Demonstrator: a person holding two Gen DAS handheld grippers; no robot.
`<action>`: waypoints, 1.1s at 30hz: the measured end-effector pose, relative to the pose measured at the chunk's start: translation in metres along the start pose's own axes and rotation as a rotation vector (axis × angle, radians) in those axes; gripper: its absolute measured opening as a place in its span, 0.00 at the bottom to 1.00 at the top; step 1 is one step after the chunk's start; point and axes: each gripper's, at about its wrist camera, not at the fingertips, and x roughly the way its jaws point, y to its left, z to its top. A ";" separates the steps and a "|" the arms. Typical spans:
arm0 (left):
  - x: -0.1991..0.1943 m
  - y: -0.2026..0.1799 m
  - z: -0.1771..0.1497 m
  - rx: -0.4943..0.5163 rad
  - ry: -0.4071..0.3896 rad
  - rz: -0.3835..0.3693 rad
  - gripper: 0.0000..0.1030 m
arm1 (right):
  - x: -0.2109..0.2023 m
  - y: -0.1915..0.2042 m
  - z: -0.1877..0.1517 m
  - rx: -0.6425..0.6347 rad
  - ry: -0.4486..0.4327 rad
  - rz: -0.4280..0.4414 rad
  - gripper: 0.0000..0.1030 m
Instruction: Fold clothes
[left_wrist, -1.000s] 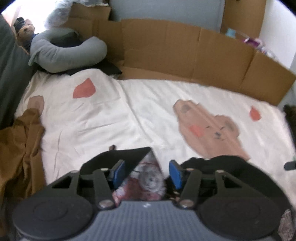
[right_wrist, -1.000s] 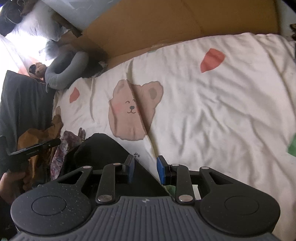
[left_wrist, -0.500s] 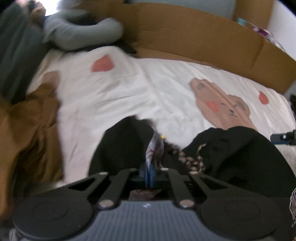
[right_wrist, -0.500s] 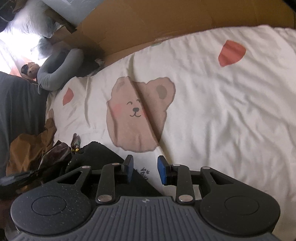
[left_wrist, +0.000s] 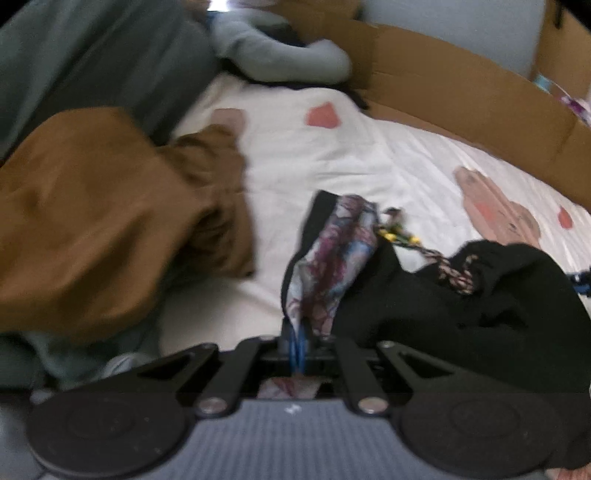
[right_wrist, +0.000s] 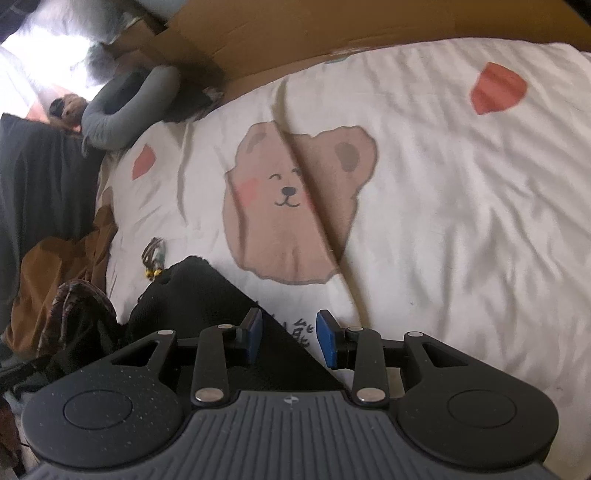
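Note:
A black garment (left_wrist: 461, 306) with a purple patterned lining (left_wrist: 332, 258) and a beaded cord lies crumpled on the white bear-print sheet (left_wrist: 332, 158). My left gripper (left_wrist: 297, 347) is shut on the garment's patterned edge, which bunches up out of the closed blue pads. In the right wrist view the same black garment (right_wrist: 199, 295) lies at lower left, its pointed corner running under my right gripper (right_wrist: 290, 339). That gripper's jaws are opening, and its blue pads (right_wrist: 327, 343) stand apart without pressing on the cloth.
A brown garment (left_wrist: 92, 221) is heaped at the left, seen too as the brown heap (right_wrist: 55, 266). A grey neck pillow (left_wrist: 280, 62) and a dark grey cushion (left_wrist: 92, 66) sit at the back left. A cardboard wall (left_wrist: 461, 96) borders the sheet's far side.
My left gripper closed on the garment's patterned edge and carried it left, towards the brown heap. My right gripper's jaws spread a little wider and it shifted slightly over the sheet.

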 end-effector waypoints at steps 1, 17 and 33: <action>-0.007 0.008 -0.002 -0.036 -0.010 0.009 0.02 | 0.001 0.001 0.000 -0.005 0.007 0.000 0.36; -0.020 0.071 -0.039 -0.201 0.103 0.022 0.02 | 0.028 0.036 0.012 -0.102 0.051 0.014 0.44; 0.024 0.118 -0.092 -0.163 0.289 0.043 0.07 | 0.048 0.055 -0.027 -0.265 0.140 -0.041 0.55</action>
